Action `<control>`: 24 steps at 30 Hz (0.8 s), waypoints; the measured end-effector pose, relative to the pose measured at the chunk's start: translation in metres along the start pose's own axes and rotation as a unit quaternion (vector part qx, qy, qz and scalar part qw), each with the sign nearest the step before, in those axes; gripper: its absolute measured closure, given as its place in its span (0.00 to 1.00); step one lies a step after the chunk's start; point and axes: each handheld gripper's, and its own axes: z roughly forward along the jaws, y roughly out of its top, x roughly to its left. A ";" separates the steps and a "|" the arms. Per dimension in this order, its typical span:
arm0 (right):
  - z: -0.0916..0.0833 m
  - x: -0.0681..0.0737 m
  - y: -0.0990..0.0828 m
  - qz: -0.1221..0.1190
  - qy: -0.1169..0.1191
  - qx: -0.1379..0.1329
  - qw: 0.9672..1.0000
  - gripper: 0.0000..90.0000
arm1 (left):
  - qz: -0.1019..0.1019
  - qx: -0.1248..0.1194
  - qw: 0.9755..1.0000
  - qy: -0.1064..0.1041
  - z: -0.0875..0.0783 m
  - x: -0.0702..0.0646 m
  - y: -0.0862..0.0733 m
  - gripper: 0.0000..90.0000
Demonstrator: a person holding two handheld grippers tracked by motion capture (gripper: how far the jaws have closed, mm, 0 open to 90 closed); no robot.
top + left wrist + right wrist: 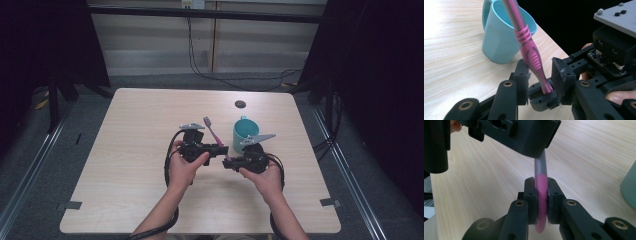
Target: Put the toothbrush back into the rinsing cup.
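- Pale wooden tabletop (pixel 130 150) was seen beneath both tools, dark curtains behind it.
- A pink-and-grey plastic toothbrush (pixel 531 52) was clamped at its handle end by the right gripper (pixel 541 202).
- The left gripper (pixel 540 77) was set loosely around the handle, jaws apart, one pad against it.
- A teal plastic mug (pixel 499 37) was stood just beyond the jaws.

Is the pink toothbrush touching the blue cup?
Apart. In the high view the toothbrush stands left of the cup, with bare table between them. The right gripper clamps its handle.
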 end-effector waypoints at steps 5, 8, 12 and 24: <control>0.001 0.002 0.000 0.000 0.005 0.000 1.000 0.90 | -0.001 -0.004 1.000 -0.006 -0.001 0.000 0.000 0.84; 0.004 0.003 0.000 0.003 0.012 0.003 1.000 0.89 | 0.000 -0.002 1.000 -0.012 -0.001 -0.004 0.001 0.90; 0.007 0.005 0.000 0.007 0.017 0.002 1.000 0.88 | 0.012 0.004 1.000 0.000 0.002 -0.010 0.003 0.91; 0.006 0.008 0.001 0.004 0.029 -0.002 1.000 0.85 | 0.015 -0.002 1.000 0.000 0.004 -0.013 0.006 0.92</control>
